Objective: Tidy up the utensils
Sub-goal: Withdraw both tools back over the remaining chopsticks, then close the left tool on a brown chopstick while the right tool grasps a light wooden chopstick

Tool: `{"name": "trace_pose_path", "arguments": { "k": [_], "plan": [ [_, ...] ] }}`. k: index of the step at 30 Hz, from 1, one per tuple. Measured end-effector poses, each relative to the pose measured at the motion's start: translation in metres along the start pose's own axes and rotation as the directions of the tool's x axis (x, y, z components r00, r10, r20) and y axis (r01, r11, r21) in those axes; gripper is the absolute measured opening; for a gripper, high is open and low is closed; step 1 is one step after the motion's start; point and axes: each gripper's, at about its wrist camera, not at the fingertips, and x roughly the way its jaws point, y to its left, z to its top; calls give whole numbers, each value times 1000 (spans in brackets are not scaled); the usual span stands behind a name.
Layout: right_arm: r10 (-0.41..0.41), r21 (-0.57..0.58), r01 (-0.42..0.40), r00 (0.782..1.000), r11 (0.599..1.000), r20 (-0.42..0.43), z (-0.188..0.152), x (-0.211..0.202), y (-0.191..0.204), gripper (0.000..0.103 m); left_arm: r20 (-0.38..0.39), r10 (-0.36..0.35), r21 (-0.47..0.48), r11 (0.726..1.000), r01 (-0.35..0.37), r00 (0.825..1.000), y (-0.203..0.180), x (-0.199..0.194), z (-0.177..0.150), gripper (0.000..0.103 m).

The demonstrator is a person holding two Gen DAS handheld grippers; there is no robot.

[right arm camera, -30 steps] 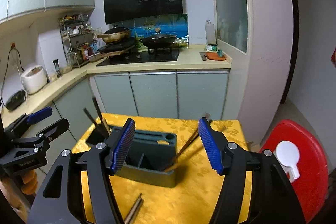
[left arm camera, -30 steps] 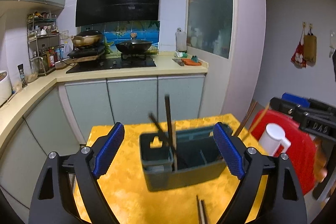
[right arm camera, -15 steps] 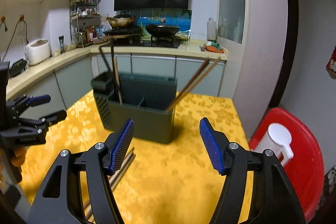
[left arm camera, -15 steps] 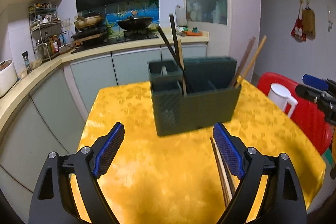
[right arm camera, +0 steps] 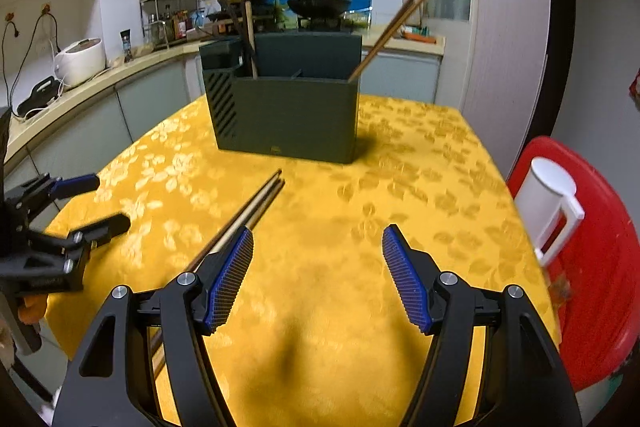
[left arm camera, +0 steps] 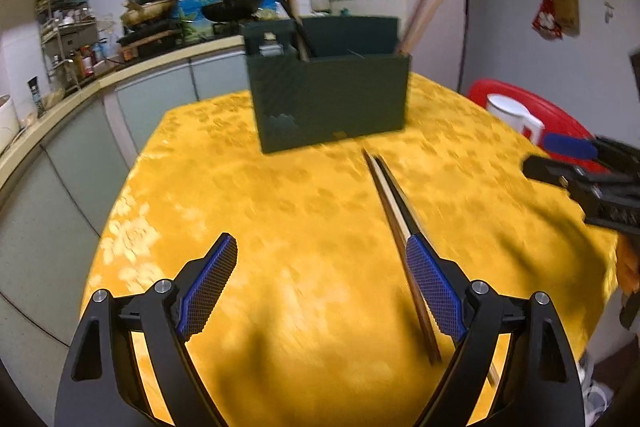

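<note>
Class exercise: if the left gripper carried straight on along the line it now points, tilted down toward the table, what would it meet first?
Probably the bare yellow tablecloth, short of the green utensil holder. The left gripper has open jaws; the chopsticks on the table lie off toward its right-hand finger. Depth is uncertain.

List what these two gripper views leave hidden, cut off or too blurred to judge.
- Loose chopsticks: near ends hidden behind a left gripper finger; likewise behind the right gripper in its view.
- Green holder: the front wall hides its compartment floors.
- White mug: blurred, contents unseen.
</note>
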Motion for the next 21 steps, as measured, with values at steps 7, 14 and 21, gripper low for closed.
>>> {"name": "trace_pose_path", "arguments": {
  "k": [7, 14, 21],
  "plan": [
    [7, 50, -7, 1000, 999, -9, -10, -2, -7, 65, -50, -26, 54, 998, 29, 998, -21, -4, -23, 83],
    [10, 59, -8, 1000, 998, -26, -18, 0, -7, 65, -108, -25, 73, 997, 33, 994, -30, 8, -39, 83],
    [25, 61, -22, 998, 998, -51, -29, 2, -3, 65, -133, -15, 79, 997, 26, 991, -32, 16, -42, 83]
  ]
}}
